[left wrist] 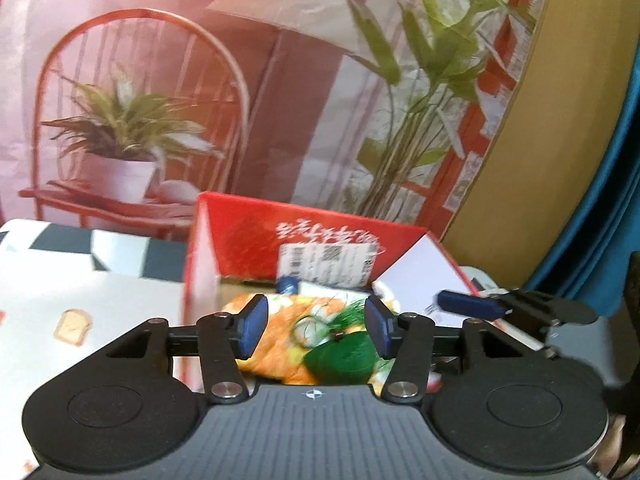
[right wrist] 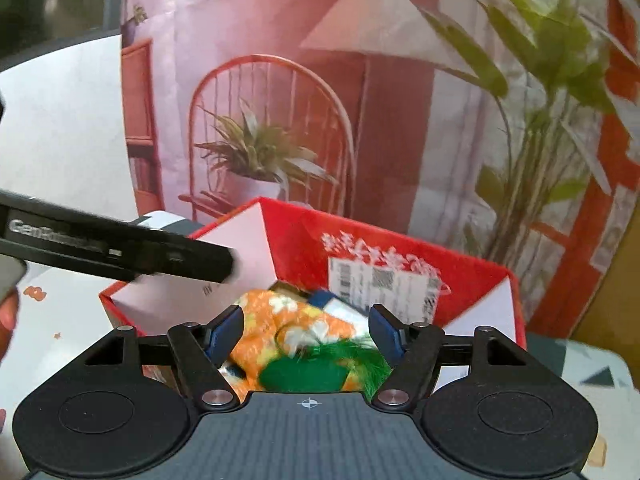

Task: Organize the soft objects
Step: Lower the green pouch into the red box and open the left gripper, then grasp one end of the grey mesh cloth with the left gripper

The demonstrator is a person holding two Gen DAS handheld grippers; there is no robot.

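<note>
Well along, by the look of it. Orange cloth (left wrist: 280, 336) and green fluffy toy (left wrist: 340, 356) already down inside the red box (left wrist: 248, 236), straight ahead of and below both tools, on the table (left wrist: 80, 292). Left tool (left wrist: 316, 326) spread apart, grasping nothing, cloth and toy seen through the gap. Right tool (right wrist: 306, 334) likewise released and empty, over the same box. Something white and blue further in, too blurred to name. No loose soft things visible outside; possibly little left.
</note>
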